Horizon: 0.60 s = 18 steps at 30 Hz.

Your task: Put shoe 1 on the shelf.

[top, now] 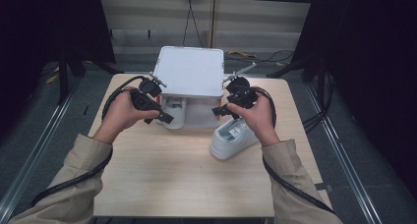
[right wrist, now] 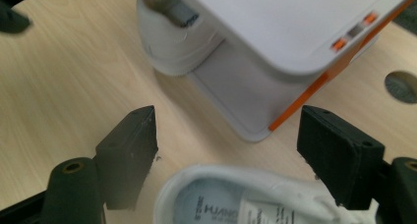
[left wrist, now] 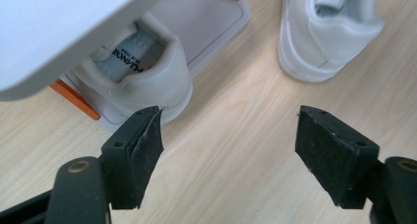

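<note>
While held above the wooden table, stood spread wide, both the left gripper and the right gripper, with nothing between the pads. Pointed down at bare wood just before the heel of one white shoe, in the left gripper view. Sat tucked under the white box-like stand, heel outward, on a grey base plate with orange edges. Lay free on the table, a second white shoe, just below the right gripper and apart from the stand, its opening visible between the right jaws but not touched.
</note>
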Motion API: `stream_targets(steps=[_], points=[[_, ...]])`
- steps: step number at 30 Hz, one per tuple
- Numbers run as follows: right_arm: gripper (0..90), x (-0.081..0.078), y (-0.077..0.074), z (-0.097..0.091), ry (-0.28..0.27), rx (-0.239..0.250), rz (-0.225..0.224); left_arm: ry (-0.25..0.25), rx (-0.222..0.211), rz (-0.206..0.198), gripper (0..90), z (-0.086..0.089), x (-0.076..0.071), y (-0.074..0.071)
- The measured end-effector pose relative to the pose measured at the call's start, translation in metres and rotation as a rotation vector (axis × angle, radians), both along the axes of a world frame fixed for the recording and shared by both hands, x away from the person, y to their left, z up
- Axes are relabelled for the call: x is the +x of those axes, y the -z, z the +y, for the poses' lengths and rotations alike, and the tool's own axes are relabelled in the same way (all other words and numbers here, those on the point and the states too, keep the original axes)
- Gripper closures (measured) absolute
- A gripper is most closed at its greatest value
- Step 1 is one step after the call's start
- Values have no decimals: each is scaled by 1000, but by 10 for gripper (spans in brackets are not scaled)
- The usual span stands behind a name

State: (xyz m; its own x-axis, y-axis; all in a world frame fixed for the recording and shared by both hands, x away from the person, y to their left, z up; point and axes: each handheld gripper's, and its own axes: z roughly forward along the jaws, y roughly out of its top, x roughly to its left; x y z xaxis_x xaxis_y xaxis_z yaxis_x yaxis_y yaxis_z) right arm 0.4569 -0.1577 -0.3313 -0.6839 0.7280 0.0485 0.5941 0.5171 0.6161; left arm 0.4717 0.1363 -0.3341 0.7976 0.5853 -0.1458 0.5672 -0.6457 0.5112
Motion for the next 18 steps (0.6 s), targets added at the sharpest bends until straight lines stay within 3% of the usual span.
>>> stream_targets(steps=[6, 10, 18], points=[[228, -18, 26, -5, -5, -3, 63, -19, 16, -3, 238, -1, 13, -14], [241, -25, 34, -7, -17, -14, 76, -13, 20, -5, 219, -6, 22, -24], [239, -33, 48, -9, -29, 24, 93, -16, 15, -19, 203, -15, 42, -34]])
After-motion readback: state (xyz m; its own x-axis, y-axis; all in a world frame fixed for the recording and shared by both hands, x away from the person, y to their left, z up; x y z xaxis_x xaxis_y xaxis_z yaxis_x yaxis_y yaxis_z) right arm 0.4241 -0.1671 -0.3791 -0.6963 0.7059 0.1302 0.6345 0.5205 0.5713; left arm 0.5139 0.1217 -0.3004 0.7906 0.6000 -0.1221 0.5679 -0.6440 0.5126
